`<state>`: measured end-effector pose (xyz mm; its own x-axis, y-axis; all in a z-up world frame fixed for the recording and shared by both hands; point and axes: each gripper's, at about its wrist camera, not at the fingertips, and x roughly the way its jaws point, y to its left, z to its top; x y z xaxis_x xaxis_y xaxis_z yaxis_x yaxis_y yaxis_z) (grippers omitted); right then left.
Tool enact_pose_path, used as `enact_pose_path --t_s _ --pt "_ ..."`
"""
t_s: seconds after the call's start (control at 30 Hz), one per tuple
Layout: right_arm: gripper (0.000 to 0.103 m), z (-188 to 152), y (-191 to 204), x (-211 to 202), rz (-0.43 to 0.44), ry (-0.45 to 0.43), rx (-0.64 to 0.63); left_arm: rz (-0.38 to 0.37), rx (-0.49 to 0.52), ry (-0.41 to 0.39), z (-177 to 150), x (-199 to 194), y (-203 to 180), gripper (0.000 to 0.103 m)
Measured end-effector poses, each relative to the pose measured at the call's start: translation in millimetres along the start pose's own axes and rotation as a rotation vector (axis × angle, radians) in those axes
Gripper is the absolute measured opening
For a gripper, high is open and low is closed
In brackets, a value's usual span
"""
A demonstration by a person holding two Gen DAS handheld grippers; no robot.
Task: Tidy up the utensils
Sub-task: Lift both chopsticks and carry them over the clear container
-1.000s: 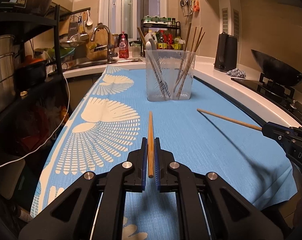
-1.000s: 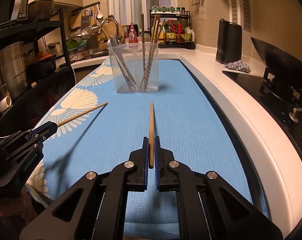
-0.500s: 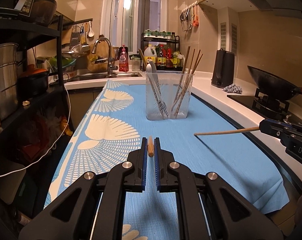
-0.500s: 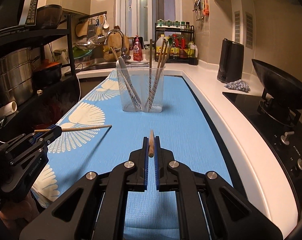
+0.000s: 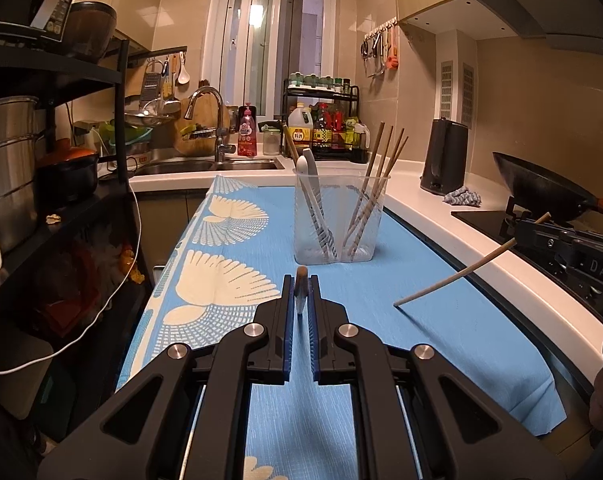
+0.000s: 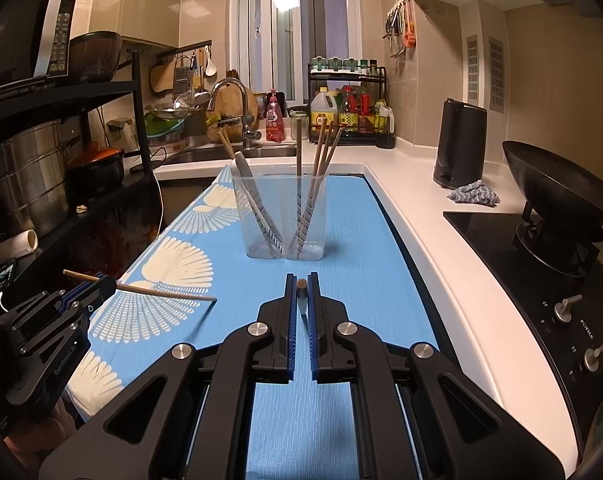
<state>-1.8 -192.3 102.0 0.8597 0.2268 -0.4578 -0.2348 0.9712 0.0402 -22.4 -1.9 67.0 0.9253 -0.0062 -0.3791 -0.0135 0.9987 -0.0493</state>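
My left gripper (image 5: 301, 282) is shut on a wooden chopstick (image 5: 300, 273), which I see almost end-on above the blue mat (image 5: 441, 320). My right gripper (image 6: 301, 280) is shut on a second chopstick (image 6: 301, 285), also end-on. Each wrist view shows the other tool. The right gripper (image 5: 521, 230) holds its chopstick (image 5: 453, 276) slanting down to the mat. The left gripper (image 6: 107, 286) holds its chopstick (image 6: 169, 293) nearly level. Ahead stands a clear holder (image 5: 339, 236) (image 6: 283, 236) with several chopsticks and other utensils upright in it.
A wok (image 6: 557, 188) sits on the black stove (image 6: 501, 248) to the right, with a black kettle (image 6: 459, 144) and a cloth (image 6: 475, 194) behind. At the left are a dark shelf rack (image 5: 113, 200) with pots and a white cable (image 5: 101, 308). A sink and tap (image 5: 217, 128) lie beyond.
Both grippers have risen with their chopsticks still held. Each chopstick now looks end-on instead of long. The holder sits lower in both views.
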Motion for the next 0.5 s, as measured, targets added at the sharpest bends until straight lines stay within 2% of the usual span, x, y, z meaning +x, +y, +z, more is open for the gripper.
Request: enact_pose_path --t_s 0.23,0.4,0.5 --pt "0.005 25.2 0.1 8.1 0.012 -0.011 -0.009 -0.046 -0.012 0.051 32.4 14.0 4.7 0.007" --pt "0.005 50.3 1.6 12.7 0.02 -0.031 -0.026 -0.098 -0.056 0.121 58.2 33.0 14.3 0.007" --pt "0.005 64.2 2.2 16.0 0.03 -0.043 -0.036 -0.113 -0.045 0.159 68.9 44.7 13.5 0.007"
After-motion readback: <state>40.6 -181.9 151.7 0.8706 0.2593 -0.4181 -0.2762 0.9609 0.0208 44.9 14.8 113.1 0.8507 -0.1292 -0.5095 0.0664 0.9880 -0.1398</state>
